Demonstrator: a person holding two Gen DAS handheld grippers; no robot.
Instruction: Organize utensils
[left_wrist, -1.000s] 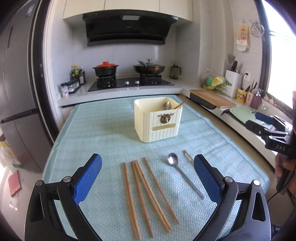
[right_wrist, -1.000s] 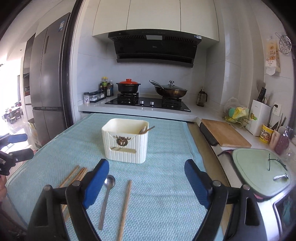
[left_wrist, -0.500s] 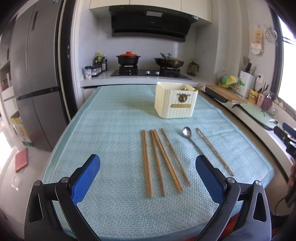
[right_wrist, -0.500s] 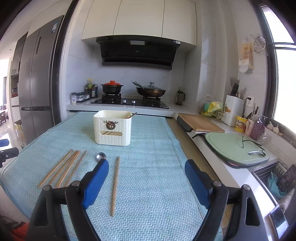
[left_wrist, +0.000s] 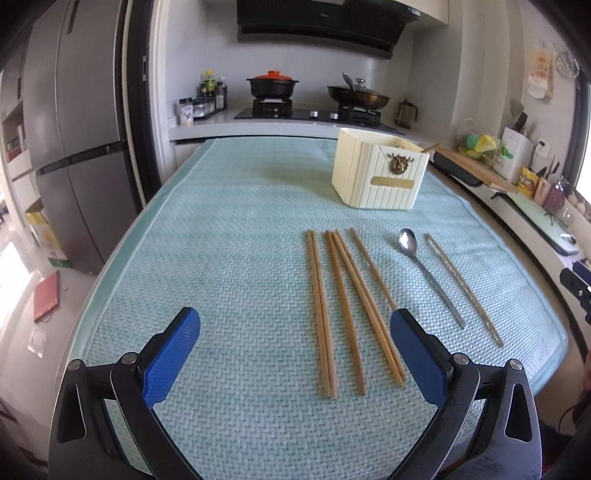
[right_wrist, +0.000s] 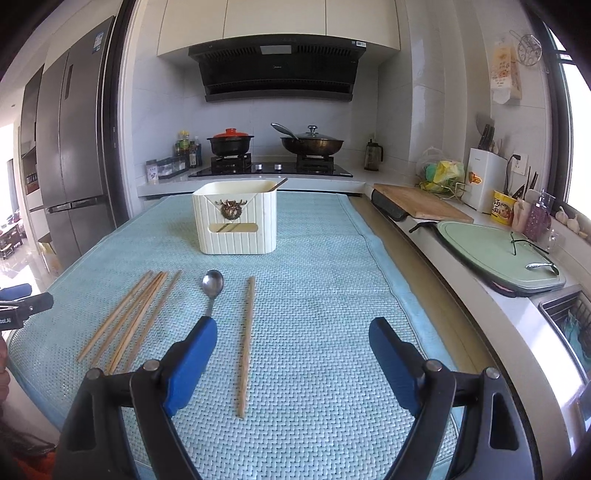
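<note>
Kitchen table under teal mat (left_wrist: 221, 258). Left gripper (left_wrist: 295, 350) jaws wide, empty, over chopsticks (left_wrist: 343, 302) near front edge. Right gripper (right_wrist: 291, 362) jaws spread, empty, around lone chopstick (right_wrist: 245, 339); spoon (right_wrist: 212, 286) beside. Holder (right_wrist: 236, 221) mid-table. Best: lower squarely, pinch mid-shaft.

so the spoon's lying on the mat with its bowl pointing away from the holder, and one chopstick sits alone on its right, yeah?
Not quite. The spoon does lie on the mat, but its bowl points toward the holder, handle trailing back toward the grippers. The lone chopstick on its right is as you say. The right wrist view shows it.
</note>
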